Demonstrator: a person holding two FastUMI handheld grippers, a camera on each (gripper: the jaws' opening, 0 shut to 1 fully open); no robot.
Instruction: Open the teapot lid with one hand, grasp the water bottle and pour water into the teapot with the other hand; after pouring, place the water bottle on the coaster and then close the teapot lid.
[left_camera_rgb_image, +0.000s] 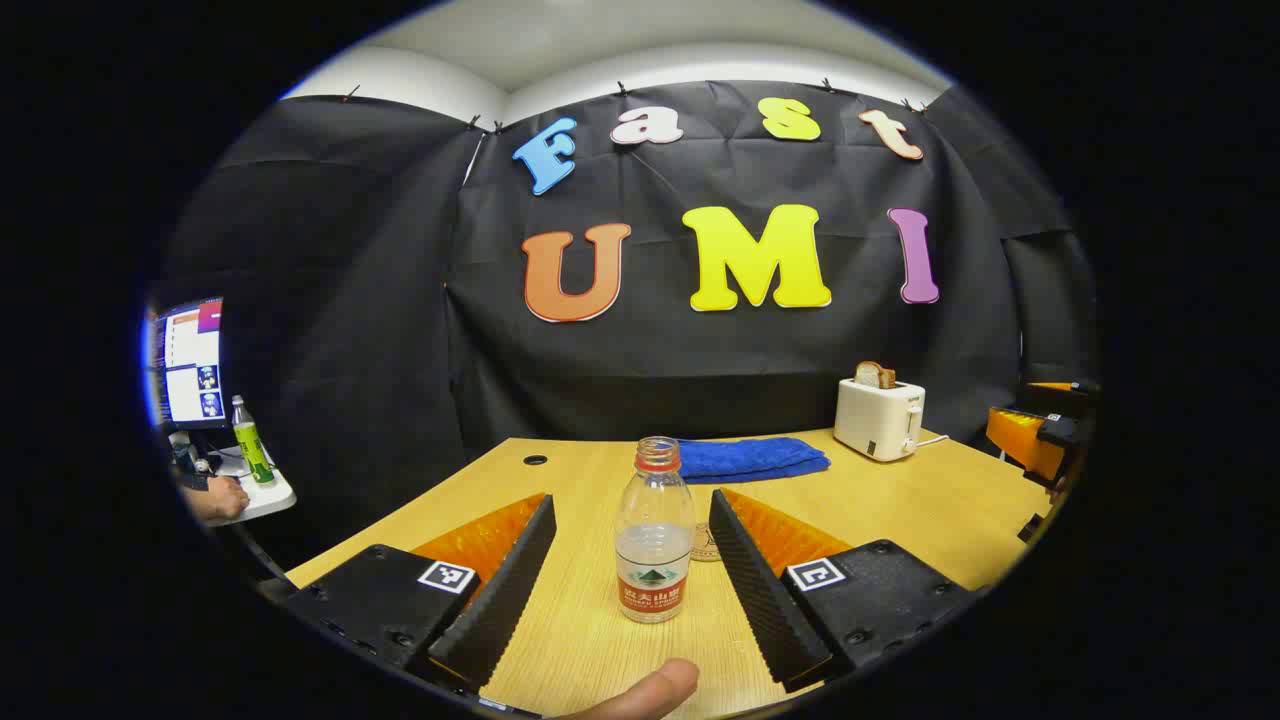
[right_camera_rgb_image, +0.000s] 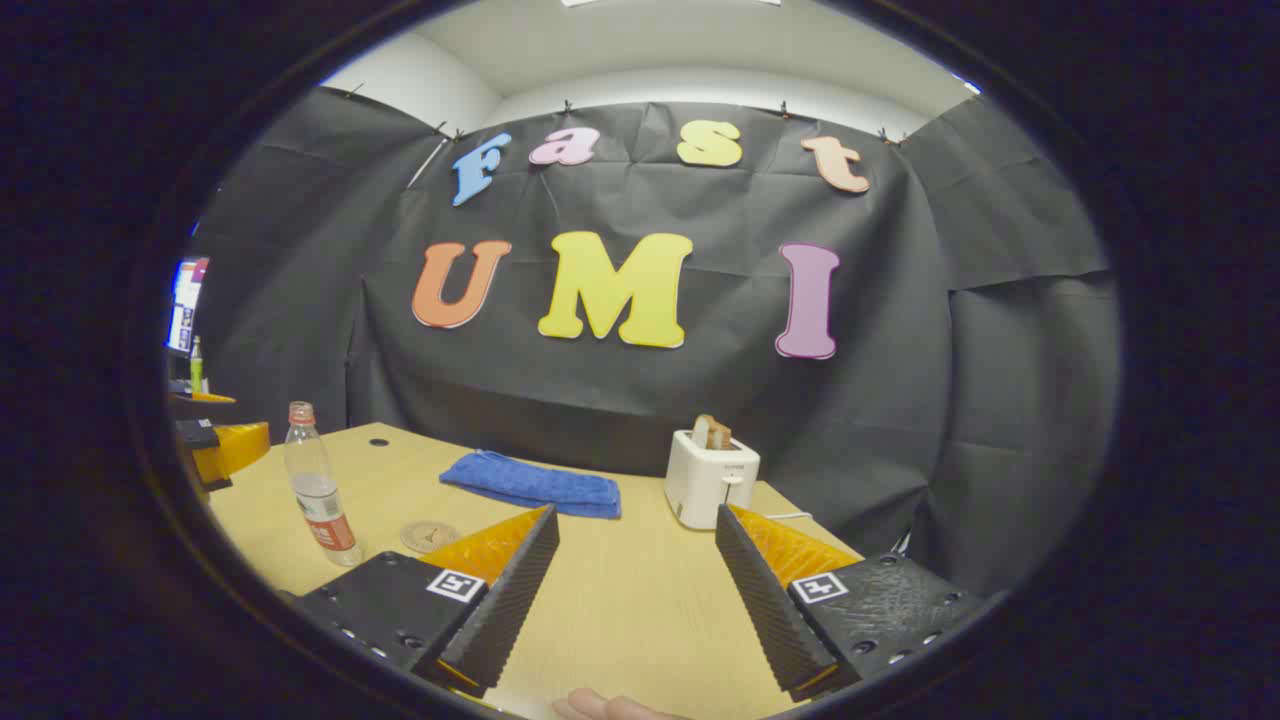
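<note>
A clear water bottle (left_camera_rgb_image: 655, 540) with a red cap and a little water stands upright on the wooden table (left_camera_rgb_image: 900, 500). In the left gripper view it stands between the fingers of my left gripper (left_camera_rgb_image: 631, 498), which is open with a gap on each side. A round coaster (left_camera_rgb_image: 706, 543) lies just behind the bottle. In the right gripper view my right gripper (right_camera_rgb_image: 636, 512) is open over bare table, with the bottle (right_camera_rgb_image: 318, 495) and the coaster (right_camera_rgb_image: 428, 536) off to its left.
A folded blue towel (left_camera_rgb_image: 750, 458) lies at the back of the table. A white toaster (left_camera_rgb_image: 879, 417) holding bread stands at the back right. A fingertip (left_camera_rgb_image: 650, 690) shows at the bottom edge. At far left a hand (left_camera_rgb_image: 215, 497) rests on a side desk with a monitor (left_camera_rgb_image: 190, 360).
</note>
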